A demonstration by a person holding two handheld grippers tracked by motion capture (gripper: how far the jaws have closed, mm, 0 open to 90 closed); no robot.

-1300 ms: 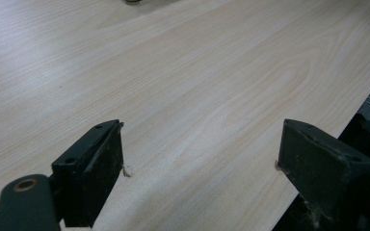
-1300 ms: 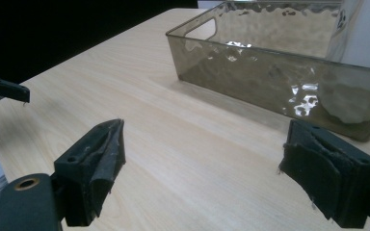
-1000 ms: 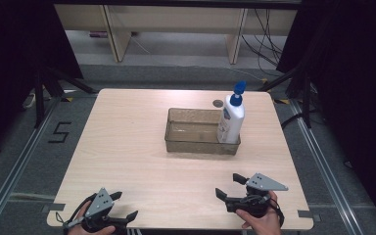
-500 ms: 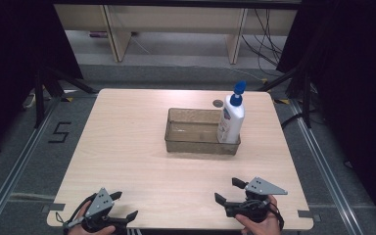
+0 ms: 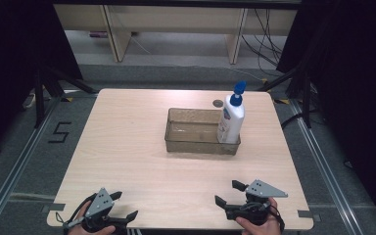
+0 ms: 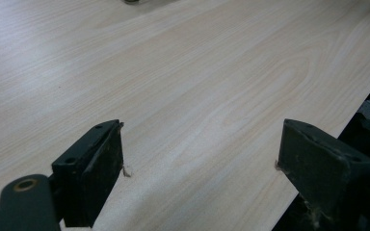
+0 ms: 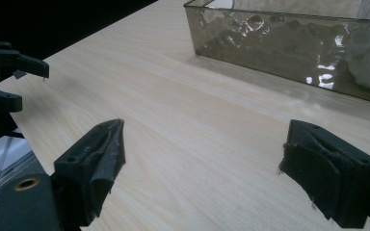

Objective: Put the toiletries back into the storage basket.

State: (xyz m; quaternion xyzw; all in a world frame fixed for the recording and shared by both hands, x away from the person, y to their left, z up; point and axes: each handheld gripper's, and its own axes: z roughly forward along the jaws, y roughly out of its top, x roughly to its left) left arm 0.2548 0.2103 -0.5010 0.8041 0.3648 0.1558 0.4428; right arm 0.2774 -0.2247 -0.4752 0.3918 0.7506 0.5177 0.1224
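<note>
Bottle upright in tray, right end, pump up; both tools apart, empty.

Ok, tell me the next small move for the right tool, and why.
Probably reach the right tool forward toward the bottle. The bottle stands upright in the right end of the bin, both tools are open and empty at the near table edge, and the right one is closer to it.

Premises present as a lab or test cell. A lone pale wood table stands on grey floor between aluminium rails, with black curtains at the sides. Loose cables and a taped numeral "5" mark the floor
</note>
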